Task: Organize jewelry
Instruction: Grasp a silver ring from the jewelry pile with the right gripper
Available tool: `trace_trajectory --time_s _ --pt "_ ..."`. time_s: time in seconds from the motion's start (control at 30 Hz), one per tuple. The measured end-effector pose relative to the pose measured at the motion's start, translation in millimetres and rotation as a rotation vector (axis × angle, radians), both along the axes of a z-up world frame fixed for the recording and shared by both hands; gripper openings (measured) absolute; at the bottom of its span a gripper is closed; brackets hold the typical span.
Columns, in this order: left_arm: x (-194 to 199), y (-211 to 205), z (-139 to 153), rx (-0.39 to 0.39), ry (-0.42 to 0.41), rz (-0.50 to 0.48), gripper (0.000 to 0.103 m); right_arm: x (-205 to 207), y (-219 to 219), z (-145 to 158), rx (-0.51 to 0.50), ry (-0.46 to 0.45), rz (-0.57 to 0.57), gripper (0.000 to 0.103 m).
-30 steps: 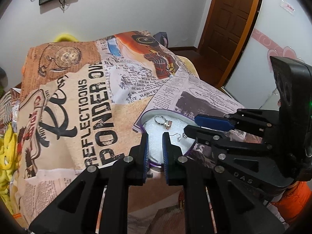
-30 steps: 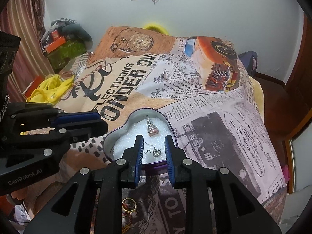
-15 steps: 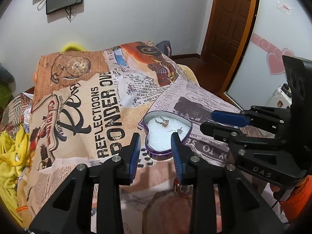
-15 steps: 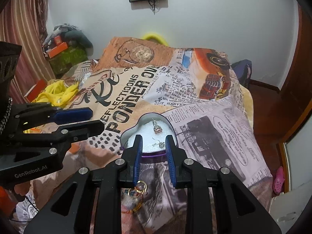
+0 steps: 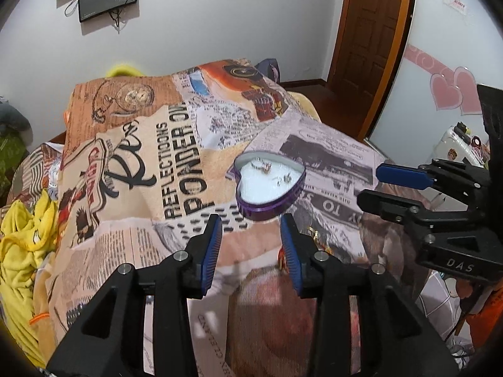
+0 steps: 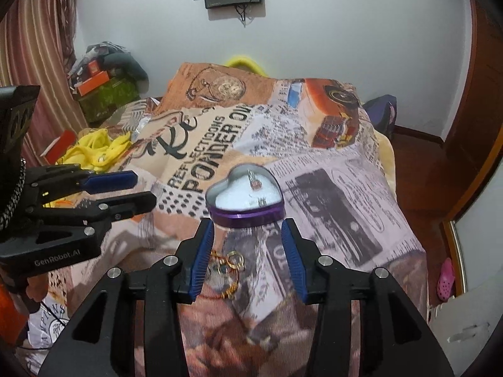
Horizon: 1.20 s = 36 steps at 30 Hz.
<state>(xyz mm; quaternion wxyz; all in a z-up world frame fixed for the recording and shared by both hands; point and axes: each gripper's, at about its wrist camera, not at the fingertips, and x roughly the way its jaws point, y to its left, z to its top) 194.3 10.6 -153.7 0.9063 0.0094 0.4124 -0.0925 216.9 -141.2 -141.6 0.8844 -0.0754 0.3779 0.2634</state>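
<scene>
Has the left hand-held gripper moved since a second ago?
Yes. The left hand-held gripper has pulled back from the heart-shaped tin, which it previously overlapped, and its jaws have opened.

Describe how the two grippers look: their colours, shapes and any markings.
Both are black plastic with angular, triangular cut-out arms and silver round bolts. Each finger carries a blue ribbed pad. The left gripper shows the white marking "GenRobot.AI" on its side in the right wrist view, with a braided black-and-white cord beside it. The right gripper shows white letters "DAS" in the left wrist view. No sleeves or hands are visible.
</scene>
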Motion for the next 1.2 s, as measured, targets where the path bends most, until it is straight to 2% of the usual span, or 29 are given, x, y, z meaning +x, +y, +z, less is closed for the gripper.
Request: trace_trajectory --time_s 0.47,0.77,1.0,1.07,1.2 --pt "-10 -14 -50 -0.011 0.142 -0.036 0.038 -8 -15 -44 -0.009 0.131 -0.033 0.041" --pt "-4 -44 -65 -0.005 0.164 -0.11 0.038 -6 -26 -55 -0.002 0.167 -0.06 0.041" --pt "7 -52 -76 -0.011 0.196 -0.131 0.038 -3 -31 -60 0.012 0.189 -0.065 0.041" --pt "11 -51 -79 -0.012 0.2 -0.118 0.036 -3 -32 -61 0.016 0.195 -0.065 0.041" --pt "14 -47 -81 -0.01 0.196 -0.104 0.026 -1 -33 -64 0.021 0.201 -0.062 0.041"
